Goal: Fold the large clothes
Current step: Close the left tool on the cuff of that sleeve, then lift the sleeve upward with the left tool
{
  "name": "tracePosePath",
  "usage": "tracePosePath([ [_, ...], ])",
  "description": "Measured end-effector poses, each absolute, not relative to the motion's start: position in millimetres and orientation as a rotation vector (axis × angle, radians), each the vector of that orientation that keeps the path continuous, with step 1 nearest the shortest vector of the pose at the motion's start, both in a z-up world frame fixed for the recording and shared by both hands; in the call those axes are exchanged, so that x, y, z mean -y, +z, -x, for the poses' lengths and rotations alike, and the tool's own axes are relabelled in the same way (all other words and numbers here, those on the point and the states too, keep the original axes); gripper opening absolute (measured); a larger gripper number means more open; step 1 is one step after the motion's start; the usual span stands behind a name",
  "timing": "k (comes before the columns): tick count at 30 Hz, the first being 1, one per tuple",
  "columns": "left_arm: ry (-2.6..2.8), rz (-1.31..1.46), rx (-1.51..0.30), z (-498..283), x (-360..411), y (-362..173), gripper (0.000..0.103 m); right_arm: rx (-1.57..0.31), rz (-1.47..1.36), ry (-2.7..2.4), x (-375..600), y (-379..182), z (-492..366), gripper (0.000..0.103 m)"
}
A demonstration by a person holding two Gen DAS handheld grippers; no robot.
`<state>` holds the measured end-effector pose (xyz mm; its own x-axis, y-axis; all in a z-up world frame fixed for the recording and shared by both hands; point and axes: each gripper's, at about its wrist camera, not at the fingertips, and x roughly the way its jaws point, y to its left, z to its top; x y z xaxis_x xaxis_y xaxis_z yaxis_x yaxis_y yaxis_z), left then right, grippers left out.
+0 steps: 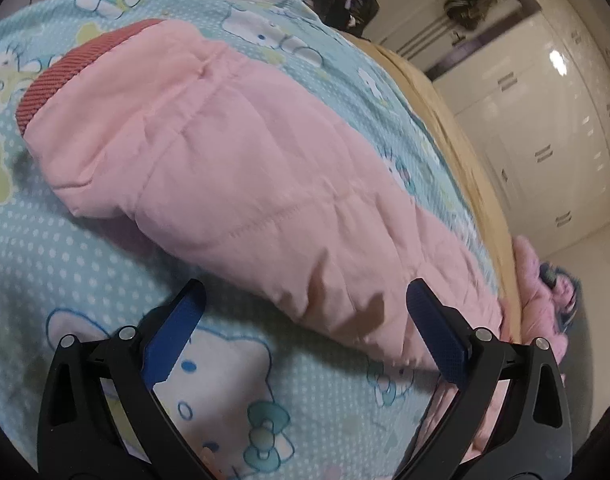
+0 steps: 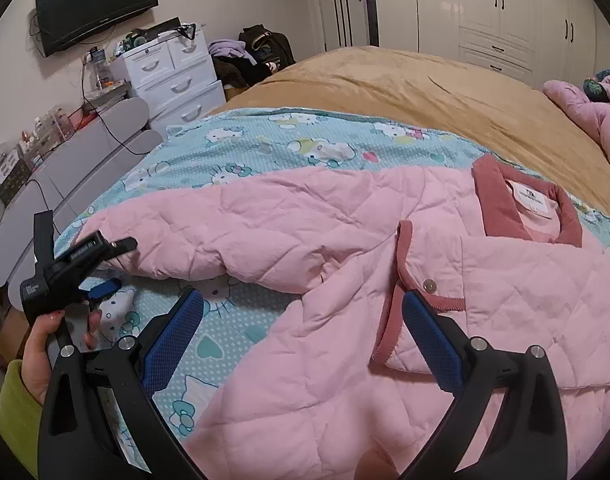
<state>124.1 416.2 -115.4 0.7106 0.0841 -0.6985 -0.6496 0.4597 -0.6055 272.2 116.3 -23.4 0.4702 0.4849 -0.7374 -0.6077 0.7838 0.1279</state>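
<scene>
Bedroom, cartoon-print blanket as work surface. Pink quilted jacket spread flat, ready for folding. Left gripper jaws apart, empty, sleeve just ahead. Right gripper spread, empty, front placket between fingers, collar beyond.

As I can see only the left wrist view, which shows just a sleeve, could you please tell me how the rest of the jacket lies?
Observer: The pink jacket lies spread out, front up, on the cartoon-print sheet, with its collar on the far side.
Operator: Thank you. Where is the right gripper?
Observer: The right gripper is open above the jacket's front edge, near a snap button.
</scene>
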Motion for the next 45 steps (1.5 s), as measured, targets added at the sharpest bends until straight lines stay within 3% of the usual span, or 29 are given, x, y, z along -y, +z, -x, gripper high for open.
tracePosePath([
  [12,0.559,1.003,-0.568,-138.7,-439.6,-112.5,0.093,-0.867,0.122,0.63,-93.3,-30.0,-277.7,0.099],
  [15,0.569,1.001,-0.542,-137.1,-443.4,-110.6,0.074,-0.875,0.109,0.608,-83.0,-31.5,-278.0,0.099],
  [17,0.582,0.987,-0.535,-134.9,-447.1,-108.9,0.052,-0.878,0.099,0.596,-77.1,-32.2,-277.7,0.099],
  [20,0.562,0.984,-0.514,-130.1,-449.6,-105.2,0.037,-0.879,0.081,0.586,-69.6,-32.2,-276.6,0.099],
  [23,0.54,0.966,-0.487,-128.2,-449.7,-94.5,0.029,-0.883,0.074,0.579,-64.0,-32.4,-274.8,0.099],
  [45,0.393,0.783,-0.281,-123.5,-388.0,28.9,0.019,-0.821,-0.039,0.547,-8.4,-1.3,-255.0,0.099],
])
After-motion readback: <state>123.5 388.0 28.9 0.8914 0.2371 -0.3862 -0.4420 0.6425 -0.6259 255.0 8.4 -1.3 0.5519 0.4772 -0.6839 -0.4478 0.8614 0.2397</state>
